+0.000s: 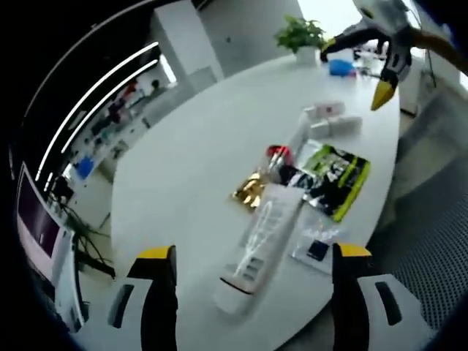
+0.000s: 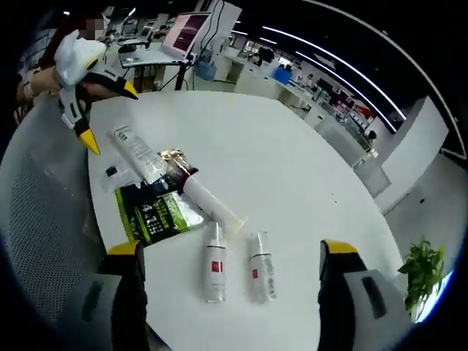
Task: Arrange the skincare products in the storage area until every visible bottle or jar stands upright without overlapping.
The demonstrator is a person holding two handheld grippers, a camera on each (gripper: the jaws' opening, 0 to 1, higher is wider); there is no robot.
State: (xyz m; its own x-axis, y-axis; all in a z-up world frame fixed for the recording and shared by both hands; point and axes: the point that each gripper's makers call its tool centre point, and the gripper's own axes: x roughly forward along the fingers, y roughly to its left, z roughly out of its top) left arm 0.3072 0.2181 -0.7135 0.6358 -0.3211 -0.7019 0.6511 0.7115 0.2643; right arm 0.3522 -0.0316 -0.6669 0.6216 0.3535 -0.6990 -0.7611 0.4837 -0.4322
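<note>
White tube (image 1: 257,245) lying flat; 2 bottles (image 2: 214,272) lying beyond.

A long white squeeze tube (image 1: 259,245) is seen lying flat near the white oval counter's (image 1: 190,168) near edge, between the spread yellow-tipped jaws of the left gripper (image 1: 252,274). Beside it a green-and-black sachet (image 1: 338,178) is laid; two small white bottles (image 1: 333,118) lie beyond. A potted green plant (image 1: 301,38) stands at the far edge.

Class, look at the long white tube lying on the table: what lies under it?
The long white tube lies partly over a gold packet and a black-green sachet; whatever else it covers is hidden.
</note>
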